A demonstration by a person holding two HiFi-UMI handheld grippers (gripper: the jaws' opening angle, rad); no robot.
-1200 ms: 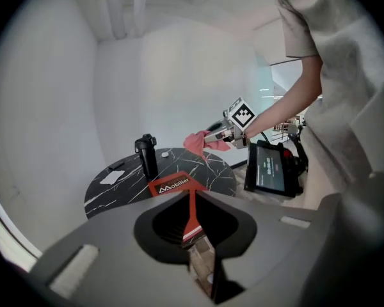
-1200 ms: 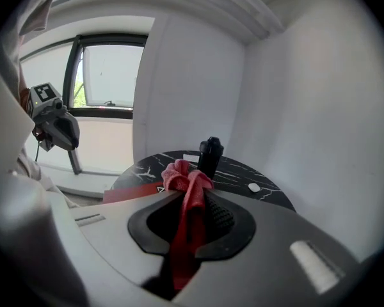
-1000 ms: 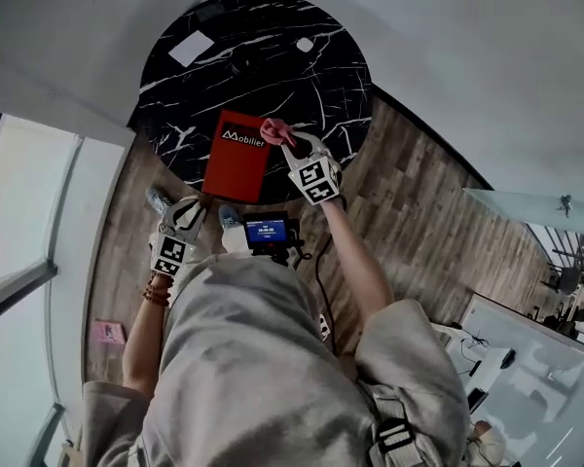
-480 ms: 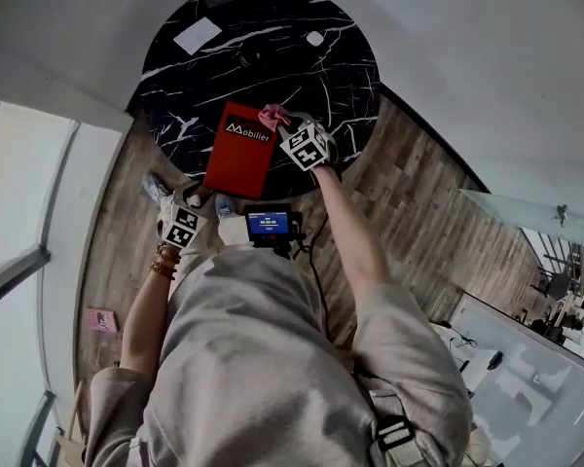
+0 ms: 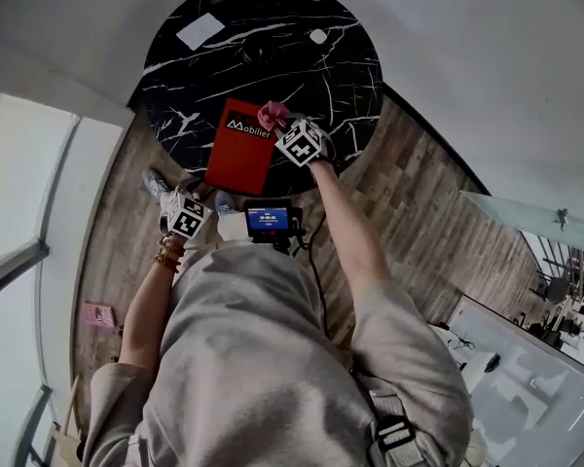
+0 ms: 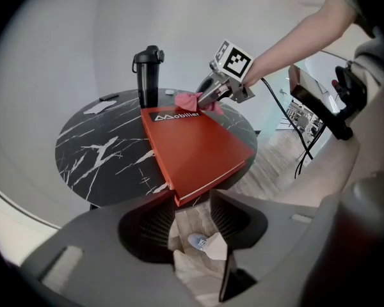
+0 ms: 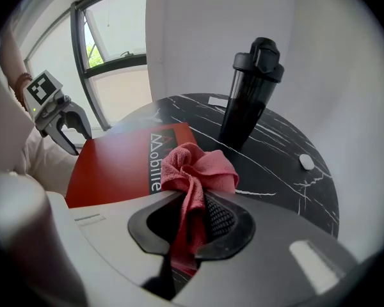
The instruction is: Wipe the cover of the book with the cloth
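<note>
A red book (image 5: pixel 241 147) lies on the round black marble table (image 5: pixel 302 66), its near corner past the table's edge. My right gripper (image 5: pixel 280 125) is shut on a bunched pink cloth (image 5: pixel 272 115) at the book's far right corner. In the right gripper view the cloth (image 7: pixel 195 168) sticks out between the jaws, over the book (image 7: pixel 115 158). My left gripper (image 5: pixel 197 195) hangs below the table's edge, off the book's near end. Its jaws are opening with nothing between them; in the left gripper view the left gripper (image 6: pixel 189 219) faces the book's near corner (image 6: pixel 195 146).
A tall black bottle (image 6: pixel 147 75) stands on the table behind the book. A white card (image 5: pixel 200 31) and a small white object (image 5: pixel 318 36) lie at the far side. A small screen (image 5: pixel 270 220) hangs at the person's chest. Wooden floor surrounds the table.
My left gripper has risen from beside the person's leg toward the table's edge and the book's near end. The right gripper stays with the cloth at the book's far right corner.
</note>
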